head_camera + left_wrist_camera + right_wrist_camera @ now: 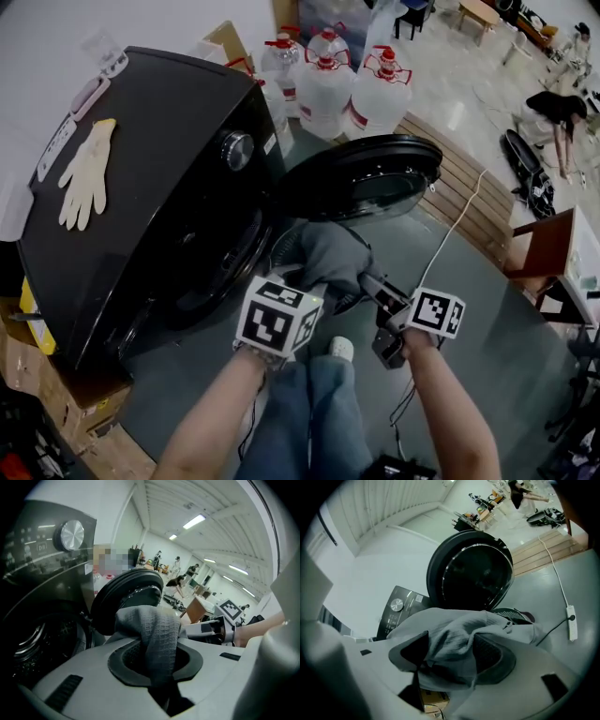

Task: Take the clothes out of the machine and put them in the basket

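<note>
A grey garment [333, 258] hangs bunched between both grippers, in front of the black washing machine [141, 216] and below its open round door [366, 178]. My left gripper [314, 289] is shut on a fold of the cloth [150, 634], which runs down between its pads. My right gripper [370, 283] is closed on a thick wad of the same garment [454, 639], and cloth fills the gap between its jaws. Under the garment shows part of a dark perforated basket [289, 248]. The machine's drum opening [42, 644] is dark at the left.
Several large water bottles [328, 84] stand behind the machine. A pale glove [86, 173] lies on its top. A wooden pallet [459, 187], a white cable with a power strip [571, 623] and a wooden chair [544, 248] are to the right. Cardboard boxes [56, 394] sit at the left.
</note>
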`<state>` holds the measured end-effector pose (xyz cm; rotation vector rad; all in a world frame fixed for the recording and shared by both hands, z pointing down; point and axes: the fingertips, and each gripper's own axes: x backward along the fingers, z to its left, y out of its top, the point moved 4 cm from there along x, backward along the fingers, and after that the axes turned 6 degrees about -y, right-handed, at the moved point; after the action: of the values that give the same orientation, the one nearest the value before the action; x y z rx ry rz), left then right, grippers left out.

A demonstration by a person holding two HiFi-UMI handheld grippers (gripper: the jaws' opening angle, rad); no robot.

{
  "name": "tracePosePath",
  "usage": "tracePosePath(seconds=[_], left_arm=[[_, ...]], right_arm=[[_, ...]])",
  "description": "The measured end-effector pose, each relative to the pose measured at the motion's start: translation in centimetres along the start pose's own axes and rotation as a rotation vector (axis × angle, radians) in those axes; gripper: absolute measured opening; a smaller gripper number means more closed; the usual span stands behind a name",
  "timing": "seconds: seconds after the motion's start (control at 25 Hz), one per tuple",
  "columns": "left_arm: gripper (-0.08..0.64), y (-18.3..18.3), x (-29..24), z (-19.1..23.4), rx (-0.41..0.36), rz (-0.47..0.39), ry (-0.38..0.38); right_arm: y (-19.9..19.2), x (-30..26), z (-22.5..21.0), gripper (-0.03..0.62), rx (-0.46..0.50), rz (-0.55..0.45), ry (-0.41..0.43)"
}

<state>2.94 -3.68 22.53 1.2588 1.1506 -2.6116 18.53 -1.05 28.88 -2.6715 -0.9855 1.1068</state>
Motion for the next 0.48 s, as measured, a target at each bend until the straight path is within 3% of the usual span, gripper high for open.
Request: tracePosePath(seconds=[0.16,0.32,0.48], left_arm=[[0.064,-1.5,-3.6,2.4,0.040,0.005,-0.004],[0.064,-3.5,-7.2,4.9,0.075,0.009,-0.007],[0.064,-6.0,-10.1,7.4,0.105,0.031,0.006]], right_arm=[[0.0,-2.8,-2.8,0.272,0.004,-0.004,-0.016],[-0.5,-6.4,-4.9,0.256,-0.037,-0.007,0.050],[-1.6,-9.4,-8.1,0.250,-0.038,0.024,-0.009]])
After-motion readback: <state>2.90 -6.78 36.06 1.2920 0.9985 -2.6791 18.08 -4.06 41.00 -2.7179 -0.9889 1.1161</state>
